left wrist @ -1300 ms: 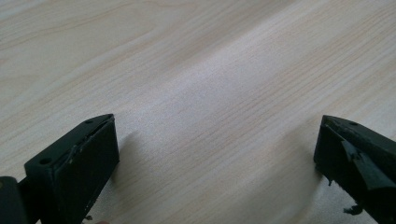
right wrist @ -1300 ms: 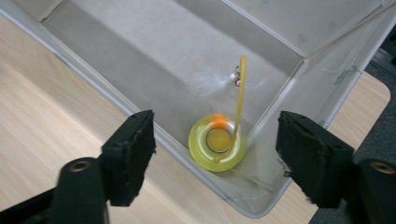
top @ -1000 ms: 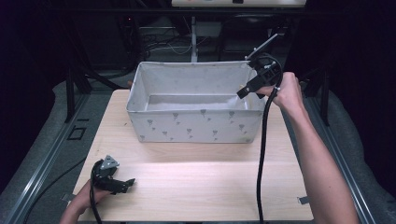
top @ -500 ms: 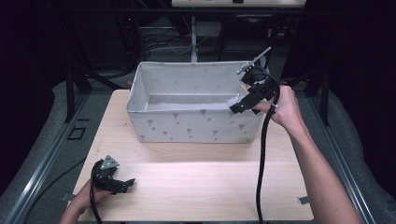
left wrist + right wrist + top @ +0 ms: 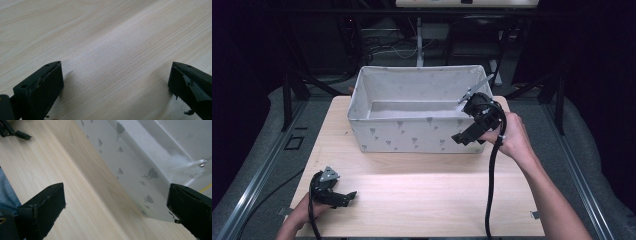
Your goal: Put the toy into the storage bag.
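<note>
A white fabric bin (image 5: 412,137) with small grey prints stands at the back of the wooden table (image 5: 427,195). My right gripper (image 5: 466,135) hovers at the bin's front right corner, just outside its front wall (image 5: 140,170). Its jaws have just been opening and now stand wide apart with nothing between them (image 5: 117,192). My left gripper (image 5: 343,197) rests low over the table's front left, open, with bare wood between its fingers (image 5: 115,72). The left gripper (image 5: 15,132) also appears far off in the right gripper view.
The bin's inside looks bare in the high view. Black cables trail from both grippers across the table's front. Dark stands and metal rails surround the table. A small clip sits on the table's right edge (image 5: 534,215).
My right gripper has come from above the bin's right rim toward me and down, to the outside of its front right corner. The left gripper has stayed put.
</note>
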{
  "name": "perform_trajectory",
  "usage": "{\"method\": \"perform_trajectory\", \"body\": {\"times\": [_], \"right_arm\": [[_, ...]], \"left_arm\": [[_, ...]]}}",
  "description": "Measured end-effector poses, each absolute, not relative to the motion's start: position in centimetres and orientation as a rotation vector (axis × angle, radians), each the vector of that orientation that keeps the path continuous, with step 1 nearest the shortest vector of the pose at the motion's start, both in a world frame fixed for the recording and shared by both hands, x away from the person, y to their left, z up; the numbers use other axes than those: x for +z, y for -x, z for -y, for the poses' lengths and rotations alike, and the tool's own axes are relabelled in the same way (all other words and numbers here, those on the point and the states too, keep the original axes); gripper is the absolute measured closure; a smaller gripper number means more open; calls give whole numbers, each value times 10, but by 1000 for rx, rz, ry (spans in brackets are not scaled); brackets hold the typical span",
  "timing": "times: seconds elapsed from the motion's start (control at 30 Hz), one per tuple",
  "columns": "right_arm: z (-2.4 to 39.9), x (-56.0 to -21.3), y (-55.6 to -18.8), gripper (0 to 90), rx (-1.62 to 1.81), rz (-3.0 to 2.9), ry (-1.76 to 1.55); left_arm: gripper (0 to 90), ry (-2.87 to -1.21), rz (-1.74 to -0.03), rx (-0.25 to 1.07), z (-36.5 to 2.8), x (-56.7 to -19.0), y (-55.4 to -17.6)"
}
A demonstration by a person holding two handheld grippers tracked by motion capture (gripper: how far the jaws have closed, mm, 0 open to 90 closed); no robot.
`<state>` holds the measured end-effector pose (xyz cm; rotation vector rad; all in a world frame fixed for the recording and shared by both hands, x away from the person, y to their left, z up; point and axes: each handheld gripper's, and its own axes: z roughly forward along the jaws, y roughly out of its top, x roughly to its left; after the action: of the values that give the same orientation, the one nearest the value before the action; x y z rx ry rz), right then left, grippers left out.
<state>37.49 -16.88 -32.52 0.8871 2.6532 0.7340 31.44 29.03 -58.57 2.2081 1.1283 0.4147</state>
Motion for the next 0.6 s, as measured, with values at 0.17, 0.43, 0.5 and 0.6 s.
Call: {"method": "perform_trajectory", "body": {"times": [0.17,0.43,0.5,0.6], "right_arm": [[165,-346,-365,16,712,-2688,-869],[161,-387,-350,20,728,-2727,-865],[159,-402,-346,21,724,-2757,-878],[158,-411,-343,25,726,-2769,-888]], "left_arm": [[0,-2209,-1126,414,-290,-586,-314],[0,-2208,-1125,414,-290,-586,-314],[0,-2209,-1125,415,-290,-586,-314],[0,-2208,-1125,414,-290,-586,-315]]}}
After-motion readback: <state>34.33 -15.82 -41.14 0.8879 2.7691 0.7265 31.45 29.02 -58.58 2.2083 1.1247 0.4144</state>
